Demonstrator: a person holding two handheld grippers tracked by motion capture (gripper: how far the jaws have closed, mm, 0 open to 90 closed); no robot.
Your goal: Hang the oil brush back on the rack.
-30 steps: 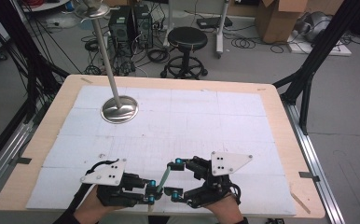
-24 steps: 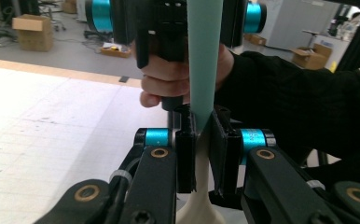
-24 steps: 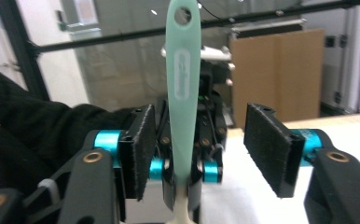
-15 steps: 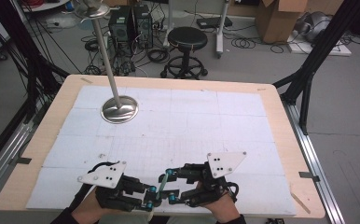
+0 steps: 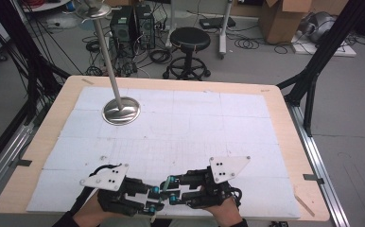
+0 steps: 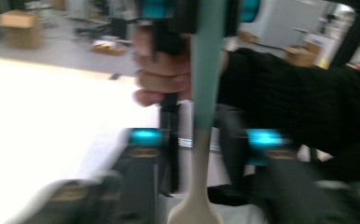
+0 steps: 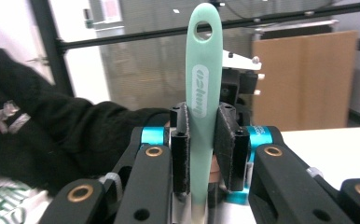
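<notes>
A utensil with a mint-green handle and a cream head spans the two grippers, which face each other at the table's front edge. My right gripper has just been closing and is now shut on the handle, its pads pressing both sides. My left gripper has just been opening. Its jaws stand apart on either side of the utensil's neck without touching it. In the high view the left gripper and the right gripper meet tip to tip.
A metal stand with a round base and a tall pole rises at the back left of the white-covered table. Beyond the table are a black stool, computer cases and a cardboard box.
The right gripper's jaws have closed on the green handle, and the handle's end no longer sticks up at an angle. The left gripper's jaws have parted. Both hands stay at the front edge.
</notes>
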